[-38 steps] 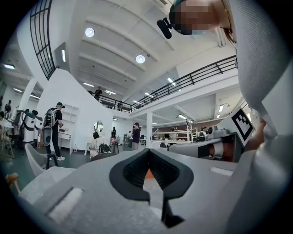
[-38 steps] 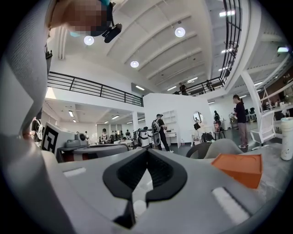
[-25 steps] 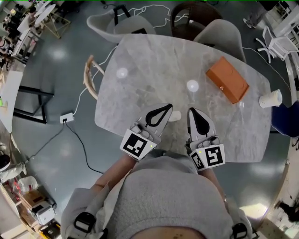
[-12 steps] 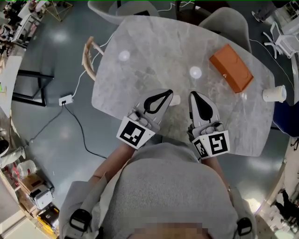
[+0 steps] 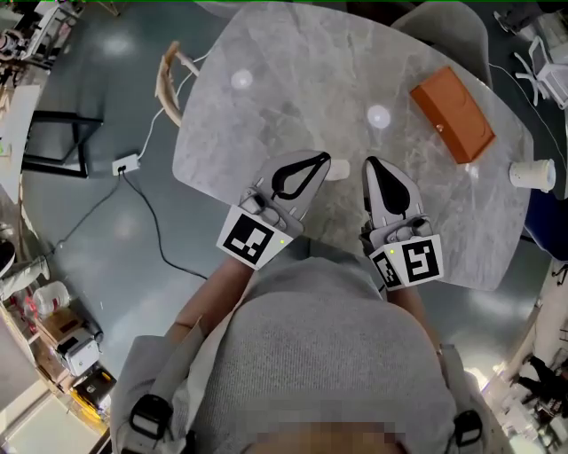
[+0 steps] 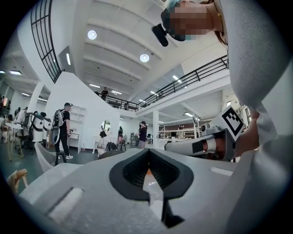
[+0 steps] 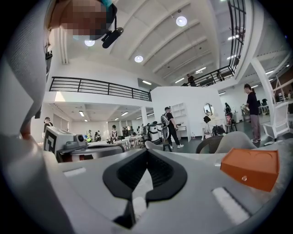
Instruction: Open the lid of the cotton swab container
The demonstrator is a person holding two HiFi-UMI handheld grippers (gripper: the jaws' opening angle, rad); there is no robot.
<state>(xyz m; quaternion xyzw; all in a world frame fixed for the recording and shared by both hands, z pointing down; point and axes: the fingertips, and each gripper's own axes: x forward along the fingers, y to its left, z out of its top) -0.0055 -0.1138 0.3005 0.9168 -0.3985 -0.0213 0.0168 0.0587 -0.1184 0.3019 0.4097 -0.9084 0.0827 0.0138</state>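
Note:
A small white container (image 5: 340, 168), apparently the cotton swab container, stands on the marble table (image 5: 293, 97) near its front edge, and I cannot make out its lid. It sits between my two grippers' tips, partly hidden by the left one. My left gripper (image 5: 321, 160) (image 6: 148, 152) lies level just left of it, jaws shut with nothing between them. My right gripper (image 5: 371, 165) (image 7: 146, 153) lies a little to its right, also shut and empty. Whether either touches it I cannot tell. Each gripper view shows the other gripper alongside.
An orange box (image 5: 453, 115) (image 7: 250, 169) lies at the table's far right, and a white paper cup (image 5: 532, 175) on its side beyond it. A wooden chair (image 5: 167, 82) stands at the table's left, a grey chair (image 5: 444, 27) behind. People walk in the hall beyond.
The head view has shifted, so the table sits higher in the frame. Both grippers stay shut and keep their places beside the white container.

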